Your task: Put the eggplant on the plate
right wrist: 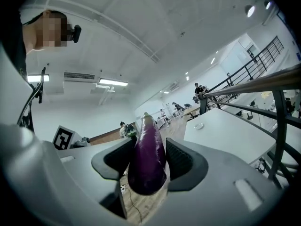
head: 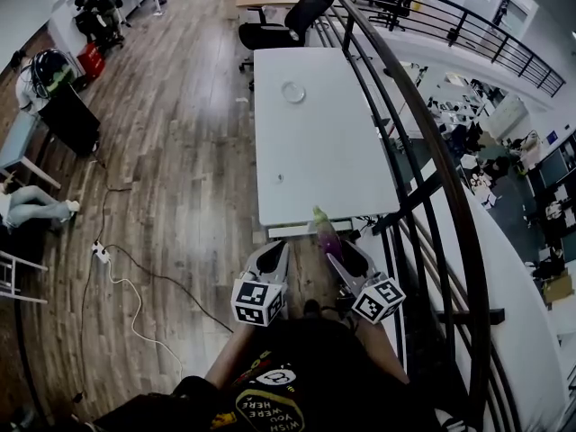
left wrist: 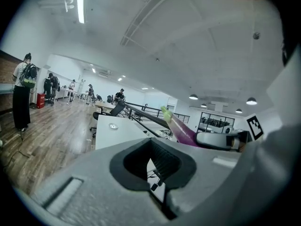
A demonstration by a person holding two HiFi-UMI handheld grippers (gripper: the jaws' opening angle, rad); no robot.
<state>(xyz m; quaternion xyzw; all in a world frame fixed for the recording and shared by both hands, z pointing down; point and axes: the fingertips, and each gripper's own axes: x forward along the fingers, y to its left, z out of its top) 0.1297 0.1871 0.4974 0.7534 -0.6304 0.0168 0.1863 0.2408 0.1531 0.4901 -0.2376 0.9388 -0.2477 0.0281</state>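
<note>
Purple and glossy, the eggplant [right wrist: 146, 140] was held clamped between the ribbed pads of the right gripper [right wrist: 148, 158]. The jaws were spread wide around its thick body, and its green stem end was pointed away from the person. The left gripper [left wrist: 153, 150] was seen with its jaws together and nothing between them, just beside the right one. In the head view the eggplant's tip was found at the near edge of the white table [head: 315, 169]. The plate [head: 292, 91] lay well apart from it, towards the table's far end.

The eggplant was judged light to moderate in weight and fairly firm, yet liable to be bruised by a hard squeeze. Its smooth, tapering skin was thought likely to slide through the pads towards the narrow end. The thick middle, where it was already gripped, was judged the best place to take hold, as the bulge there would be kept from slipping. A gentle, low release onto the plate was thought advisable, since a rounded body may roll off.
</note>
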